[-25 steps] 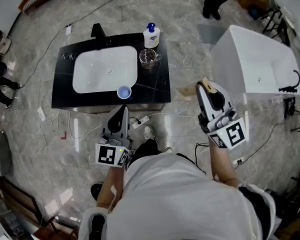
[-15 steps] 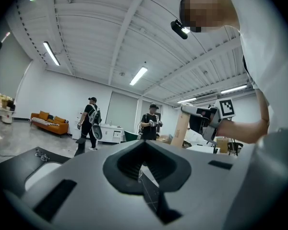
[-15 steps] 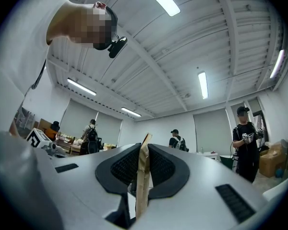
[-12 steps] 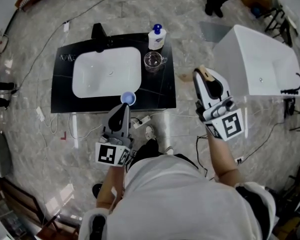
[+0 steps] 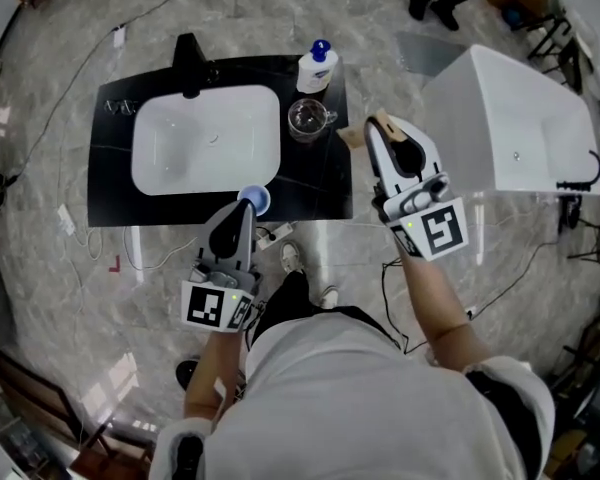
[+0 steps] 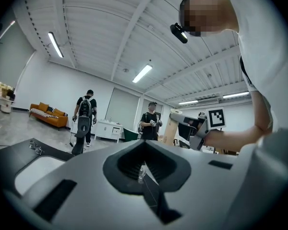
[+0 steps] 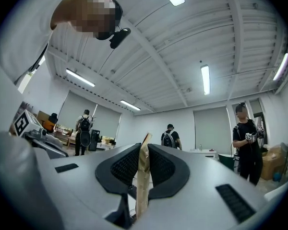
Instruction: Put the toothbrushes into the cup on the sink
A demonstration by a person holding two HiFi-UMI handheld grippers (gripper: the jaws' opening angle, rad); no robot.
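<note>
- Change from earlier frames: black counter [image 5: 320, 183] sits closer under both grippers in the head view.
- Right gripper [image 5: 385, 143]: a second ago over bare floor between the counter and the white tub [image 5: 520, 128]. Its tip is now at the counter's right edge, near the glass cup [image 5: 302, 118].
- Left gripper [image 5: 242, 213]: earlier short of the counter with floor showing ahead of it. Its tip is now just beside the blue cup [image 5: 252, 200], which stands at the counter's front edge, by the white basin [image 5: 205, 148].
- Right grip: unchanged. Jaws are clamped on a flat tan toothbrush [image 5: 381, 122] (bristles not visible), one end poking past the tip.
- Head view only: counter layout, with the soap bottle [image 5: 317, 68] behind the glass cup and the faucet [image 5: 188, 50] at the back of the basin.
- Right gripper view only: ribbed pads [image 7: 127, 166] press both faces of the toothbrush [image 7: 142, 186], which stands upright in the right gripper [image 7: 143, 164].
- Left gripper view only: left gripper [image 6: 144, 169] has its jaws together. A small pale glint shows in the notch (cannot be identified). An orange sofa [image 6: 48, 115] and standing people fill the room behind.
</note>
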